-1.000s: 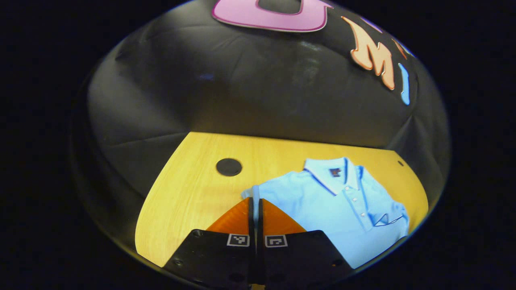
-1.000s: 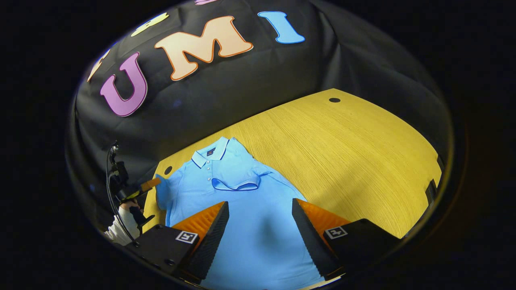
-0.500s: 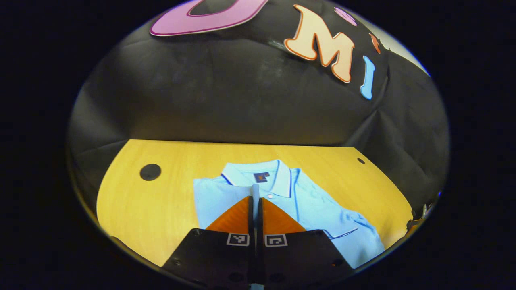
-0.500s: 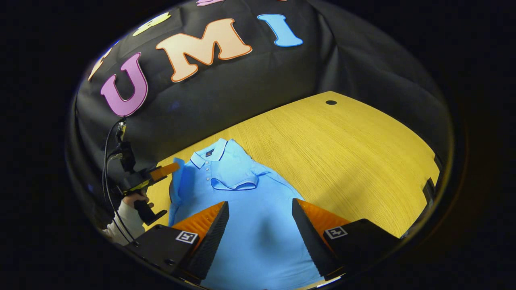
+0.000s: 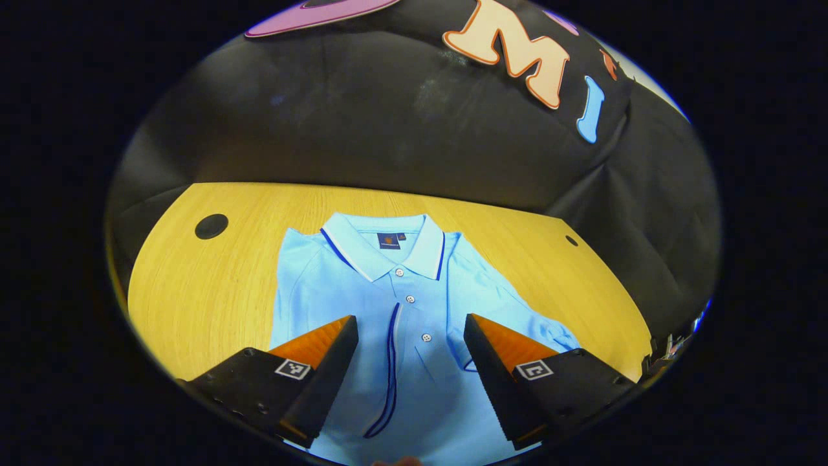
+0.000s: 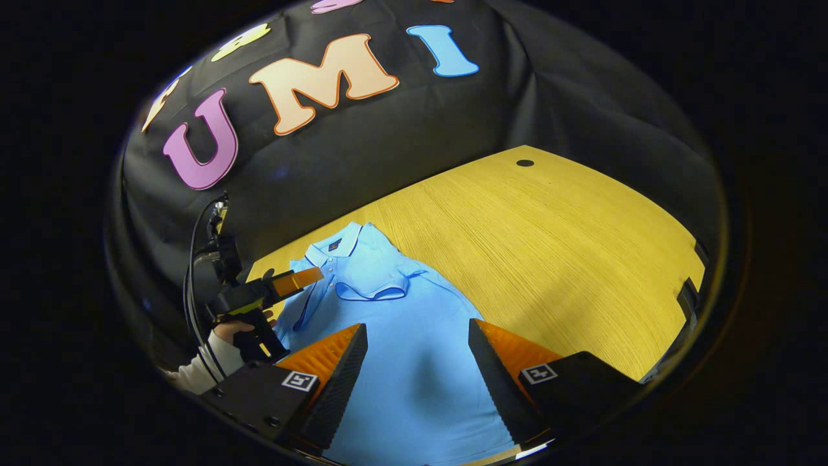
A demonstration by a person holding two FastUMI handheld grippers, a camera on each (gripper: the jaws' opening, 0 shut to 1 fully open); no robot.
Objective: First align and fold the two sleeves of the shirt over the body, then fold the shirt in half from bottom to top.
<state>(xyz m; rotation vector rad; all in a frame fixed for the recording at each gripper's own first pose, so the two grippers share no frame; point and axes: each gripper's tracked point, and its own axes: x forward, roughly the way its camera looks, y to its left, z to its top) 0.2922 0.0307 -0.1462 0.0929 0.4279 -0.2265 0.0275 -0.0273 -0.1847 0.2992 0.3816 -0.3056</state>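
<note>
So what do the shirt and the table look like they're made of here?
Shirt: soft matte knit, likely cotton piqué, judging by its limp folds and ribbed, dark-striped collar. Table: wood or wood-look laminate, with fine straight grain lines and a smooth, faintly glossy surface.

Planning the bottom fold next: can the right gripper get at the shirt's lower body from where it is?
Probably yes. The right gripper hangs open over the shirt, whose lower body lies flat between its fingers with nothing on it. The hem itself is out of frame.
</note>
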